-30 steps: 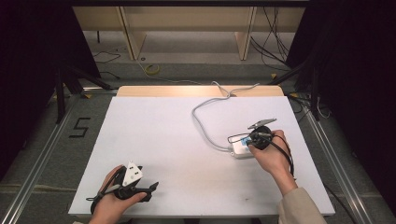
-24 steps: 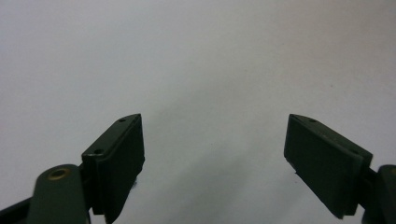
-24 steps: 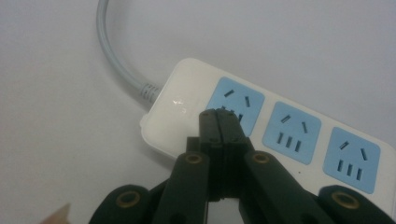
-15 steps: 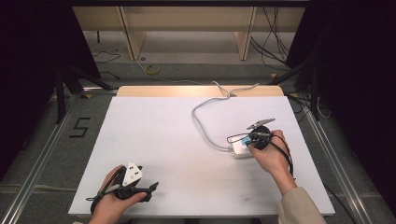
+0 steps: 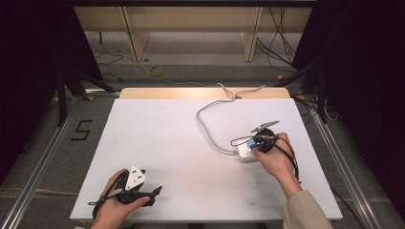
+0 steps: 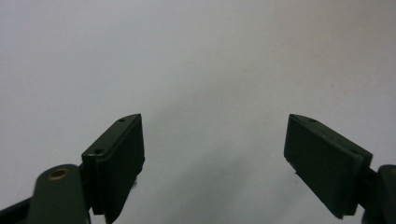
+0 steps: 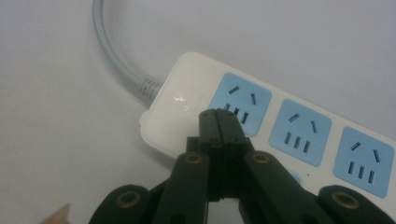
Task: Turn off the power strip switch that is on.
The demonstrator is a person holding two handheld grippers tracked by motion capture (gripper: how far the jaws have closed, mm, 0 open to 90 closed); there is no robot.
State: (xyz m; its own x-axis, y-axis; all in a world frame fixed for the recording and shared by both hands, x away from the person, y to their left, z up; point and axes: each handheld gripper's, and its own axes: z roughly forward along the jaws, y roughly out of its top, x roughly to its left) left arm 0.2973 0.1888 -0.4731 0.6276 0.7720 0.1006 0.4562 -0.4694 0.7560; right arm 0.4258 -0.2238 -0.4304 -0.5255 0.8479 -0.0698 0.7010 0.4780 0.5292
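Observation:
A white power strip (image 7: 289, 126) with blue sockets lies on the white table (image 5: 167, 138) at the right, and its grey cable (image 5: 205, 124) loops toward the far edge. In the right gripper view, my right gripper (image 7: 223, 116) is shut with nothing between its jaws. Its tips are over the strip's cable end, beside the first blue socket (image 7: 240, 102). From above, the right gripper (image 5: 255, 144) points down at the power strip (image 5: 244, 152). My left gripper (image 5: 154, 193) rests near the front left of the table. In its own view the left gripper (image 6: 215, 128) is open over bare table.
The table's wooden far edge (image 5: 200, 93) borders a floor with loose cables (image 5: 155, 71) and shelf legs. Metal rails (image 5: 43, 157) run along both sides of the table. A sleeve (image 5: 305, 212) comes in at the bottom right.

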